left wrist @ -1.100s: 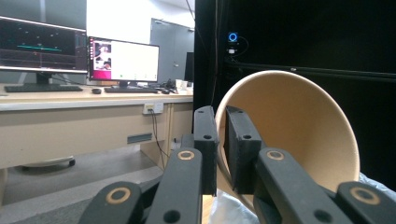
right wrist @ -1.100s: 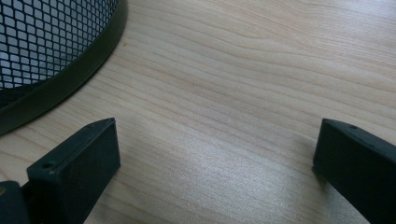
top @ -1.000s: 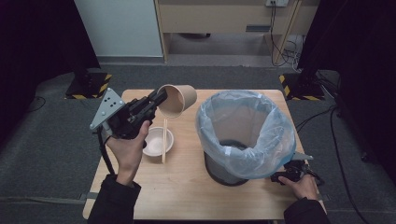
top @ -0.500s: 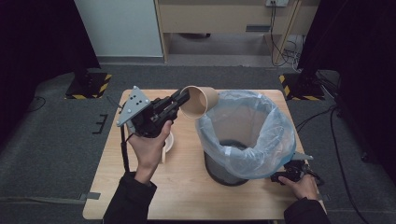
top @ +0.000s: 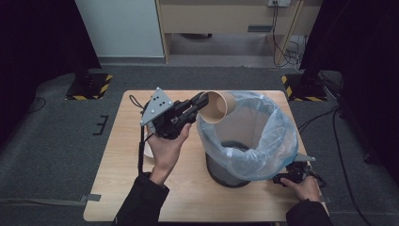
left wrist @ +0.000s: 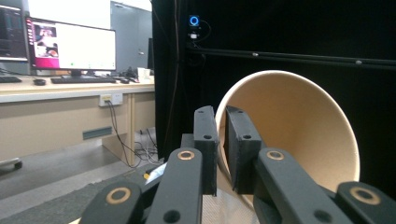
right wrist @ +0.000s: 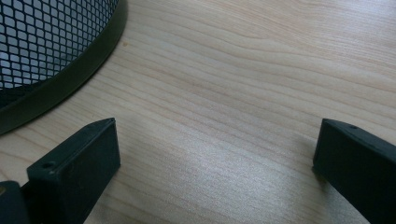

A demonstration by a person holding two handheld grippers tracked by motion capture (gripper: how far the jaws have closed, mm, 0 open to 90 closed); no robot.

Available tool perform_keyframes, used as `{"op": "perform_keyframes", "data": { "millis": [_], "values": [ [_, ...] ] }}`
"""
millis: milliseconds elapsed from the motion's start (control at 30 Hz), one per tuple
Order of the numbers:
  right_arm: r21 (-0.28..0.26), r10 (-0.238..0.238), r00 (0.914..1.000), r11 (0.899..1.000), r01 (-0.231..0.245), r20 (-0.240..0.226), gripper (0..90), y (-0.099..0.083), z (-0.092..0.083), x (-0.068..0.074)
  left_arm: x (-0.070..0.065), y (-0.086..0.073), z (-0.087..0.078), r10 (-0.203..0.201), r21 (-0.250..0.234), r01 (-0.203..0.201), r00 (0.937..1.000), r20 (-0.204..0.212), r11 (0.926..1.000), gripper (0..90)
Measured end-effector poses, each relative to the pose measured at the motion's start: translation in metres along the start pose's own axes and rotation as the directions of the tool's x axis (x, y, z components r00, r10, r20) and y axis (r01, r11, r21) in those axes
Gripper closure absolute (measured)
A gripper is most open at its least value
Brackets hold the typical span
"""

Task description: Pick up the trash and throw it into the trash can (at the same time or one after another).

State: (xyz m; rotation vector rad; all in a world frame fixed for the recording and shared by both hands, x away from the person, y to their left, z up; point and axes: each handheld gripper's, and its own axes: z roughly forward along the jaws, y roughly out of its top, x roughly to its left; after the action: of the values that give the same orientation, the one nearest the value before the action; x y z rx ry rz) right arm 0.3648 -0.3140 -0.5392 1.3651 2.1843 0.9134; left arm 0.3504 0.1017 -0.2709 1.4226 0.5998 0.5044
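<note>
The left gripper (top: 203,100) is clenching the tan paper cup (top: 219,107) by its rim, tipping it sideways over the bin (top: 249,141) at ten o'clock. A white bowl (top: 147,148), probably, is hiding behind the hand. The right gripper (right wrist: 215,154) is resting with fingers spread on the table (top: 117,188).

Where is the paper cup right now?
In the high view, the paper cup is pinched by the left gripper, held tilted over the near-left rim of the lined bin.

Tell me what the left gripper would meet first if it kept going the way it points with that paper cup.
Likely the bin liner: the left gripper aims its paper cup across the bin's mouth, though depth is unclear.
</note>
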Motion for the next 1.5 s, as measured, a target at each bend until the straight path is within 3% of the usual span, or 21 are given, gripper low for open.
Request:
{"op": "perform_keyframes", "data": {
  "millis": [500,767,1067,1267,1500],
  "values": [
    [0.000,0.000,1.0000,1.000,0.000,0.000,0.8,0.000,0.000,0.000,-0.007,-0.017,0.028,-0.025,0.087,0.020,0.9982,0.054,0.9960,82.8],
    [0.000,0.001,1.0000,1.000,-0.001,0.000,0.8,0.000,0.000,0.000,-0.006,-0.022,0.033,-0.021,0.097,0.014,0.9970,0.074,0.9952,67.5],
    [0.000,-0.001,1.0000,1.000,0.001,-0.001,0.7,0.000,0.000,0.000,0.006,-0.015,0.003,0.000,0.070,-0.002,0.9996,0.029,0.9975,53.4],
    [0.000,-0.001,1.0000,1.000,0.001,-0.001,0.7,0.000,0.000,0.000,0.020,-0.020,-0.029,0.025,0.102,-0.023,0.9994,-0.023,0.9945,46.2],
    [0.000,0.001,1.0000,1.000,-0.001,-0.001,0.7,0.000,0.000,0.000,0.038,-0.030,-0.056,0.021,0.130,-0.008,0.9947,-0.101,0.9915,41.8]
  ]
}}
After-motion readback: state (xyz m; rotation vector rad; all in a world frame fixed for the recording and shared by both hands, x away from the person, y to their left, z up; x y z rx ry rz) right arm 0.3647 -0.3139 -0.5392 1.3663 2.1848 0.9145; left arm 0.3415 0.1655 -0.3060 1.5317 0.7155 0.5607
